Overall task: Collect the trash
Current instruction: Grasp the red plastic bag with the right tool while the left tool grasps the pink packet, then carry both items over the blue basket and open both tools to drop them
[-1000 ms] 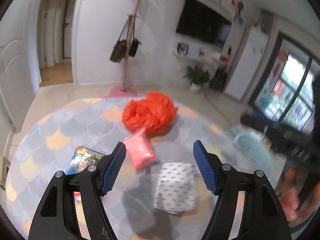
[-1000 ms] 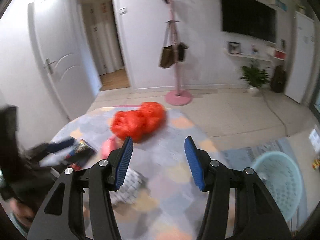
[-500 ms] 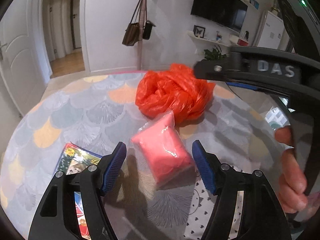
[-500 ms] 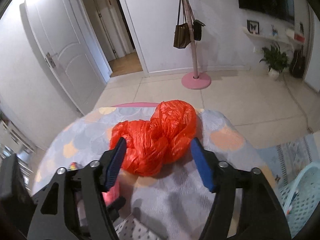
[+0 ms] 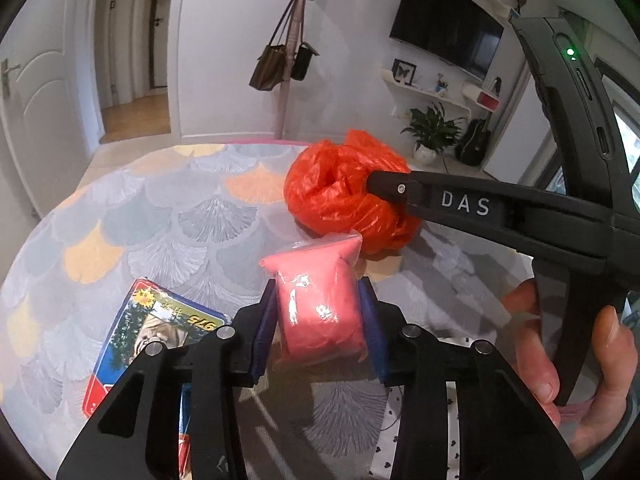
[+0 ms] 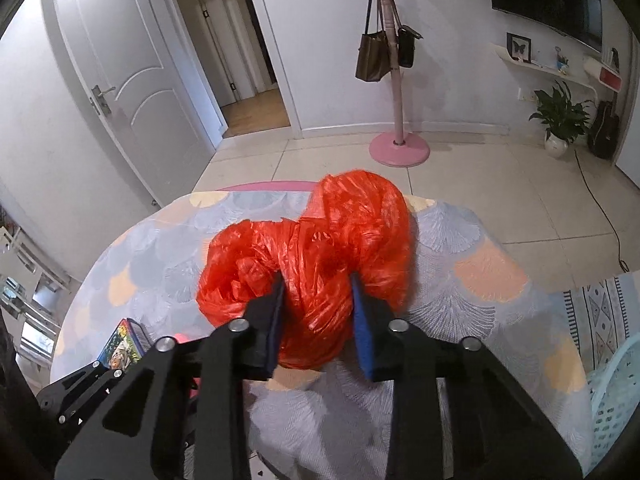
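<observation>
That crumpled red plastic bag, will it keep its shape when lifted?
Probably not. The red plastic bag looks like thin, wrinkled film, so it should sag and unfurl. It bulges around the right gripper, suggesting it is soft and light. Its glossy surface may slip.

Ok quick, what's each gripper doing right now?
Left gripper: closed on the pink plastic packet.
Right gripper: closed on the crumpled red plastic bag.

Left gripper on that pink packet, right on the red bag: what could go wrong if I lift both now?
The left gripper pinches the soft pink plastic packet near one end, so it may sag or slip. The right gripper squeezes only a fold of the crumpled red plastic bag, which may unravel and brush the pink packet.
</observation>
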`<state>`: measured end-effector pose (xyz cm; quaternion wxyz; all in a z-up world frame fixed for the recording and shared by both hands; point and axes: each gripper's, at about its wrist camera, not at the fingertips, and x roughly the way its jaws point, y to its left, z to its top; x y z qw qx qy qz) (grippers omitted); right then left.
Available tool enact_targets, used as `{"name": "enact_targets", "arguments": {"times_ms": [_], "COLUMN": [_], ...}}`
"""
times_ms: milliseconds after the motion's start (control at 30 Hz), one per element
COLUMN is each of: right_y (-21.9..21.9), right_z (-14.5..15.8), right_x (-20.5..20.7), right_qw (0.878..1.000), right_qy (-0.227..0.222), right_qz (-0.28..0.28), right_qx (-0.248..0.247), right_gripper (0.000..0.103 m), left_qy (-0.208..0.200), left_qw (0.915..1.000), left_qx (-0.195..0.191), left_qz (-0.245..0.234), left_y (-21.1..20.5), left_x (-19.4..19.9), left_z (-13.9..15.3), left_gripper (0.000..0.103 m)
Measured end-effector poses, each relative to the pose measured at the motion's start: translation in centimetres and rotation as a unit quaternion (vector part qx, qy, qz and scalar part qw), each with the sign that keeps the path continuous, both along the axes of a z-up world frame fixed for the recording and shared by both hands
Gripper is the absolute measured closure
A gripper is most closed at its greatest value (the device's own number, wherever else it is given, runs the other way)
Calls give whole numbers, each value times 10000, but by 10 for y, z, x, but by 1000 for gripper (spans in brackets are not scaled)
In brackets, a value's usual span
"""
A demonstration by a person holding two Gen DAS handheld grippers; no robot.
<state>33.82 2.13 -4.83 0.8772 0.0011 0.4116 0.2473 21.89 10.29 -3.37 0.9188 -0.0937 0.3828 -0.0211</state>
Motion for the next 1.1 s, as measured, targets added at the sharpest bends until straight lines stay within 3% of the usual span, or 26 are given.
{"name": "enact_targets", "arguments": {"times_ms": [233,600,867,1100], "right_y": [-8,-77,-154,-230], "right_z": [17,75,107,113], "right_x": [-17,-55,-96,-129], "right_qw": [9995,9928,9822,9702], "right_qy": [-313,-994,-1454,-1592], "right_qz": [-89,-606,-1169,-1828], "right_qx": [29,285,226,42], "right_gripper": [79,79,79,79], "left_qy": [-123,-659,-1000,-1098], "left_qw": [9998,9959,9879,9786], "left_qx": [-104,-119,-96,-149], "left_qz": [-120,-603,-1179,-1733], "left_y": [-2,-38,-98,-166], "left_x": [-7,-23,-23,-20], "left_z": [7,55,86,94], "left_gripper": [66,66,66,66]}}
